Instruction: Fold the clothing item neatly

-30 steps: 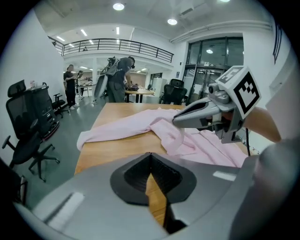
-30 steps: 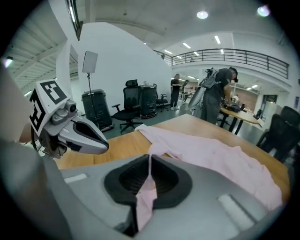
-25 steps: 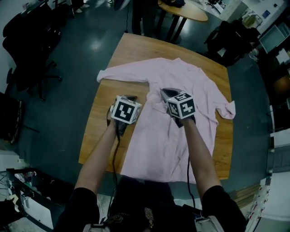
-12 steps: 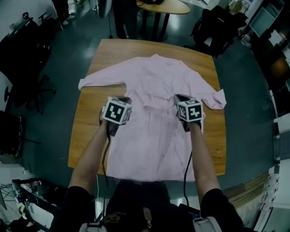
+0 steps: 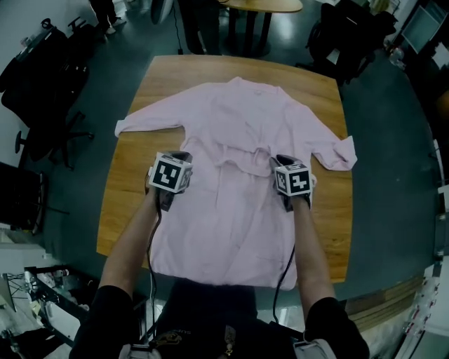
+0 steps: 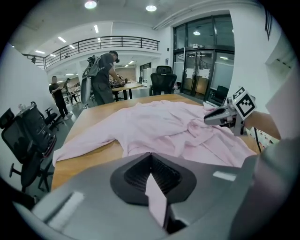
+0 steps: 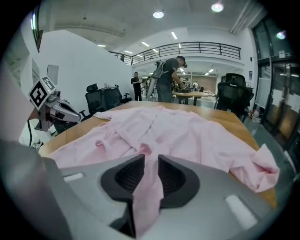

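Observation:
A pink long-sleeved shirt [image 5: 245, 133] lies spread face up on the wooden table [image 5: 126, 203], collar at the far side. My left gripper [image 5: 181, 157] is at the shirt's left side edge, shut on a thin pinch of the pink fabric [image 6: 157, 197]. My right gripper [image 5: 278, 162] is over the shirt's right side. Its jaws are opening and stand a little apart, with a fold of the shirt [image 7: 149, 183] hanging loosely between them. A rumpled ridge of cloth [image 5: 242, 160] runs across the chest between the two grippers.
The left sleeve [image 5: 147, 119] stretches to the table's left edge; the right sleeve [image 5: 340, 153] is bunched near the right edge. The hem hangs over the near edge. Office chairs [image 5: 42, 84] stand on the left, a round table [image 5: 259, 5] and people [image 6: 103, 75] beyond.
The two grippers have drawn apart, the left one further left and the right one further right over the shirt. The shirt now lies straighter and flatter on the table.

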